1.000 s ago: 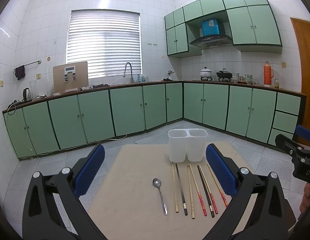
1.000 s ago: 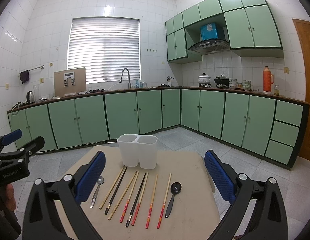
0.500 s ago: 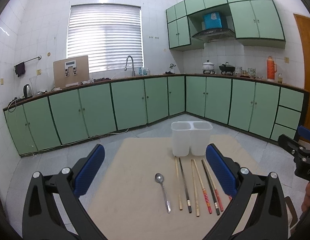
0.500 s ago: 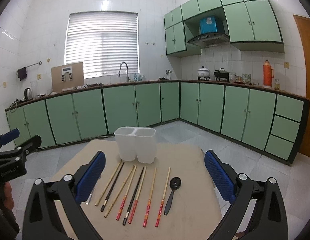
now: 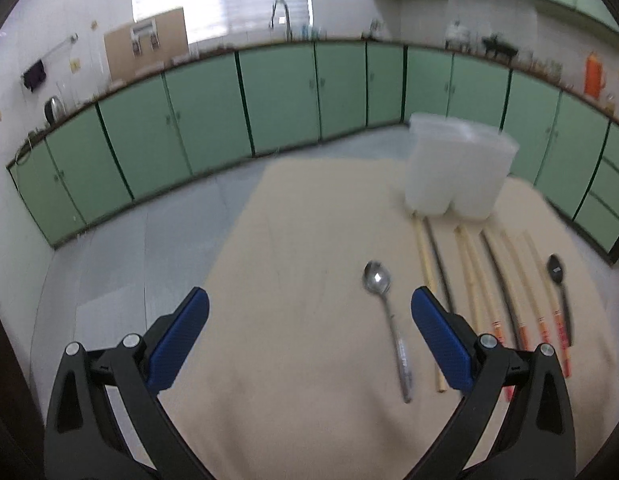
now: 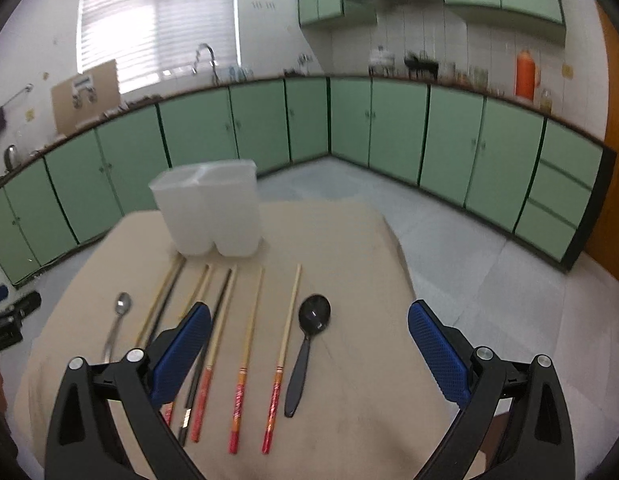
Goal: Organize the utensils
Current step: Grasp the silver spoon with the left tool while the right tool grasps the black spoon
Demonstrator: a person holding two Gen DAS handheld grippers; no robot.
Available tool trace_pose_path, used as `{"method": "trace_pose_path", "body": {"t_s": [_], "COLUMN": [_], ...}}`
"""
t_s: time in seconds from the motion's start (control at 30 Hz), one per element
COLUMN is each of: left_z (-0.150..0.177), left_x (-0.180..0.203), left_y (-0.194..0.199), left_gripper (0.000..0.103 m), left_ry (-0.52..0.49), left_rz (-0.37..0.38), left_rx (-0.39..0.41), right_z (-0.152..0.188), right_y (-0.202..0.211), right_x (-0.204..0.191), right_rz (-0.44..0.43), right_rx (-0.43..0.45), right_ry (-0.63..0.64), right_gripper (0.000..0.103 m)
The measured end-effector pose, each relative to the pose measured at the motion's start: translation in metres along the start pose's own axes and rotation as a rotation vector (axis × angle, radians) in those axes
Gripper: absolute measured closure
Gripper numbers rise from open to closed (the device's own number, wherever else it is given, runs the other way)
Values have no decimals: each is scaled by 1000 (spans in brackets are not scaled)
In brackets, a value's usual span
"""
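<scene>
1. Presently, the left tool (image 5: 309, 314) hangs over the beige counter (image 5: 301, 240) with its blue-padded fingers spread wide and nothing between them.
2. A metal spoon (image 5: 385, 312) lies on the counter just inside that tool's right finger, bowl pointing away from it.
3. Ahead and to the right of the left tool, a white two-compartment holder (image 5: 457, 172) stands upright; both compartments look empty, though this view is blurred.
4. Chopsticks (image 5: 469, 276) lie in a row from the holder's base back toward the left tool's right finger, which covers some near ends. The left-wrist view is too smeared to count them.
5. The right tool (image 6: 309, 320) is likewise wide apart and holds nothing.
6. A black spoon (image 6: 307, 344) lies on the counter between the right tool's fingers, nearer its left one, bowl away from the tool.
7. Two red-handled chopsticks (image 6: 285, 356) lie just left of the black spoon, apart from each other; further sticks run under and beside the right tool's left finger.
8. In the right-wrist view the holder (image 6: 209, 208) stands ahead-left of the tool, and the metal spoon (image 6: 117, 324) sits outside its left finger.
</scene>
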State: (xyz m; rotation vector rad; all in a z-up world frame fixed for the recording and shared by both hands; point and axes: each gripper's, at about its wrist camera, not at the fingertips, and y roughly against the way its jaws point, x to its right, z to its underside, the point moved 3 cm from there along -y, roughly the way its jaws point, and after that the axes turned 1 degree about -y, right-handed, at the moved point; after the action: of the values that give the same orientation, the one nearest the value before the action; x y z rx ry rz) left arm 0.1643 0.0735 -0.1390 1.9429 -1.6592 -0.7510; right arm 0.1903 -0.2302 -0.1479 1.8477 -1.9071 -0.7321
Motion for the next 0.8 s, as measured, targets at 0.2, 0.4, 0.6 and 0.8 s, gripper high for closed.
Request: {"method": "trace_pose_path", "body": {"t_s": [0.2,0.4,0.6,0.8], "left_z": [-5,-10,-12,-10], "left_x": [22,38,43,51], "left_y": [-48,-86,-108,-121], "left_gripper": [5,5,5,9], "left_ry": [-49,-71,-62,-61], "left_rz": [1,-28,-41,-31], "left_rx": [-77,-159,-201,-228], "right_z": [1,6,9,9], "right_y": [-50,-96,-120,-133], "right_x": [0,3,12,14], "right_rz": [27,40,52,55], "right_rx": [-118,-234,-297,-322], "right_ry": [29,-5,-51,-59], "right_gripper": [19,30,40,46]}}
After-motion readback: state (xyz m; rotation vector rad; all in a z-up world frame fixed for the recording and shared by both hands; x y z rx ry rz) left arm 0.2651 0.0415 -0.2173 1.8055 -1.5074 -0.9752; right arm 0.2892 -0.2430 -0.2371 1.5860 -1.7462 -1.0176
